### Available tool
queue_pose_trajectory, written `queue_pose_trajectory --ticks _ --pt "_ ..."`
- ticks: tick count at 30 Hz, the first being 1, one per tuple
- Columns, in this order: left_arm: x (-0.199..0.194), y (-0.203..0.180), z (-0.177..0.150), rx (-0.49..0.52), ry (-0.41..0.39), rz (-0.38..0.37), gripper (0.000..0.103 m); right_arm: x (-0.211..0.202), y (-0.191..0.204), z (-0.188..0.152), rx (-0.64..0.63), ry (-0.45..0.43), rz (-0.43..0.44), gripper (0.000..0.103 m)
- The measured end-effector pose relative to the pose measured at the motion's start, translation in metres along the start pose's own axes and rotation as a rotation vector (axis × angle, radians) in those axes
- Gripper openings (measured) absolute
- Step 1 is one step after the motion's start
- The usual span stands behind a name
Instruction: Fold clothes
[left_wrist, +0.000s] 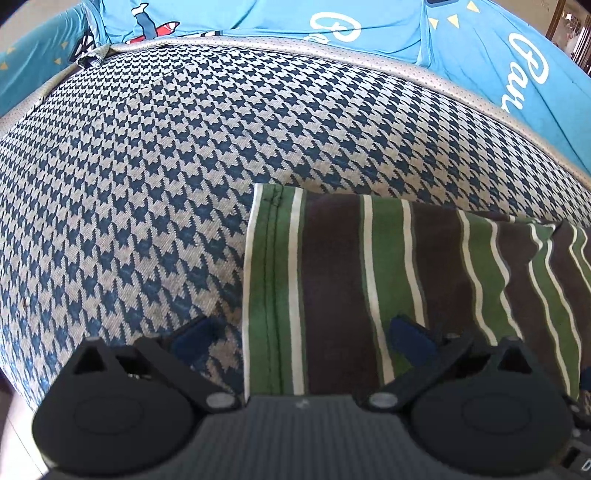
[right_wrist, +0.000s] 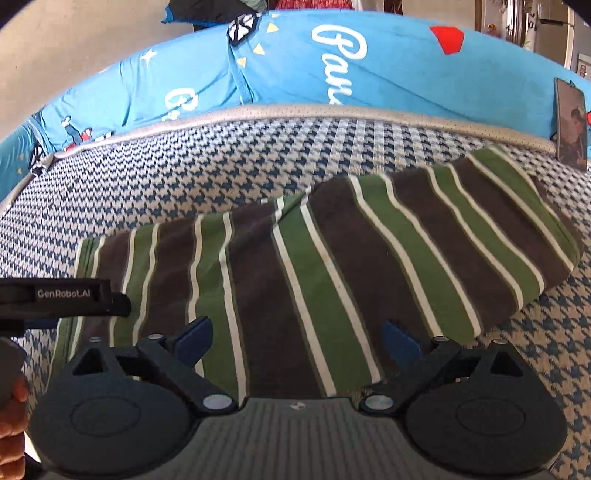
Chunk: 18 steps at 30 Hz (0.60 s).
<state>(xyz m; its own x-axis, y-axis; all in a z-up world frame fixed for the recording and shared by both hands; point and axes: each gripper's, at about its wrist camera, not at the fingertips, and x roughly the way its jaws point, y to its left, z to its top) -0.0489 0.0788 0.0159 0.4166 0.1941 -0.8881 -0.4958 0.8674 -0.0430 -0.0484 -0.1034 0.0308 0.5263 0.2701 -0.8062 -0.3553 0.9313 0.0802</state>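
Green-brown striped garment (right_wrist: 332, 258) is laid folded on houndstooth cushion (left_wrist: 147, 166) — left gripper (left_wrist: 303, 332) and right gripper (right_wrist: 299, 336) are held spread above it, nothing clamped.

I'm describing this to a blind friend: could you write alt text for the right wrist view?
A green, brown and white striped garment lies partly folded on a houndstooth-patterned sofa seat, with blue printed cushions behind. The right gripper hangs open above it, holding nothing; the left gripper reaches in from the left edge.
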Motion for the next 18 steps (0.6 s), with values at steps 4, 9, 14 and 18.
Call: queue_pose_trajectory --ticks 4,9,14,18 --pt "0.007 -0.015 -0.005 0.005 -0.009 0.019 0.103 0.005 0.007 -0.007 -0.051 -0.003 -0.035 0.103" --pt "0.007 -0.022 -0.011 0.01 -0.023 0.025 0.103 0.01 0.017 -0.002 -0.102 0.065 -0.088 0.103" --pt "0.0 -0.018 -0.018 0.01 -0.034 0.028 0.103 0.011 0.005 0.002 -0.072 0.101 -0.029 0.103" --pt "-0.004 -0.022 -0.026 0.011 -0.039 0.034 0.103 0.011 0.01 -0.002 -0.114 0.107 -0.046 0.103"
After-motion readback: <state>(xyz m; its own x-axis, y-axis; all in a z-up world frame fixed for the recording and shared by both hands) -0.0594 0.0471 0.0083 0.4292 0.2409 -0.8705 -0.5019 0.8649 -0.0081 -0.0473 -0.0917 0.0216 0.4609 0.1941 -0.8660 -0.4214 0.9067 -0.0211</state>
